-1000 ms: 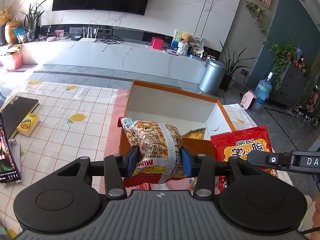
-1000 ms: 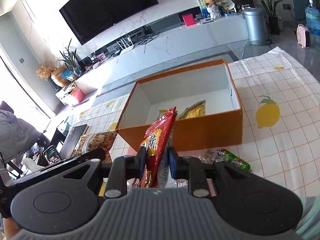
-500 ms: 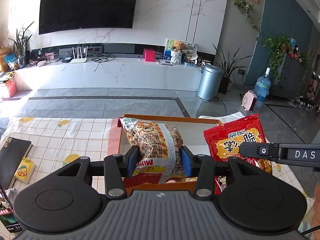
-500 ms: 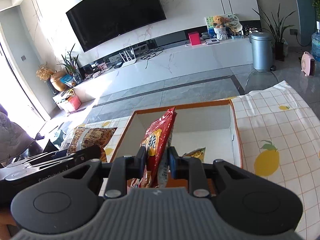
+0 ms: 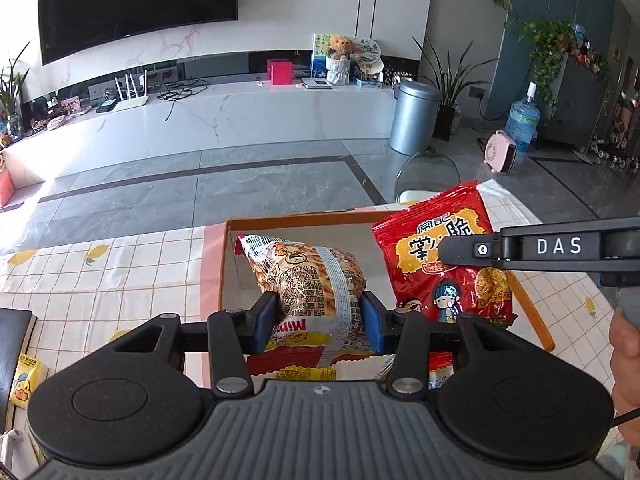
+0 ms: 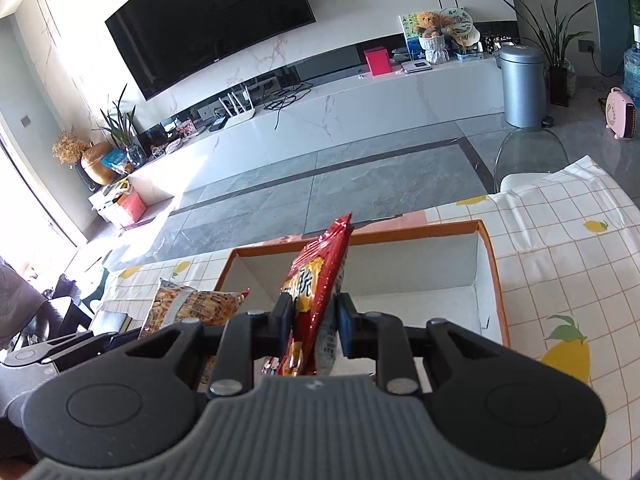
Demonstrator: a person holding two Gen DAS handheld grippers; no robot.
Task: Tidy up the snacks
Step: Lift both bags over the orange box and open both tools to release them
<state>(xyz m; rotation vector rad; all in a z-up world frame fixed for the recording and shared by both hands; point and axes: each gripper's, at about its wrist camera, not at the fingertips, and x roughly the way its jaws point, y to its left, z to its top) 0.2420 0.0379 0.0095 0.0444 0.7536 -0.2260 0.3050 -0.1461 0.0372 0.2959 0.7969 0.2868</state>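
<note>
My left gripper is shut on a puffy orange snack bag and holds it above the near left part of the open orange box. My right gripper is shut on a flat red snack bag, held upright over the same box. In the left wrist view the red bag hangs to the right, with the right gripper's side across it. In the right wrist view the orange bag shows at the left. The box's white inside is partly hidden by both bags.
The box stands on a table with a lemon-print cloth. A black book and a small yellow pack lie at the left. A clear chair stands past the table's far edge.
Both grippers have moved forward and up with their bags, from in front of the box to above it. Both stay shut.
</note>
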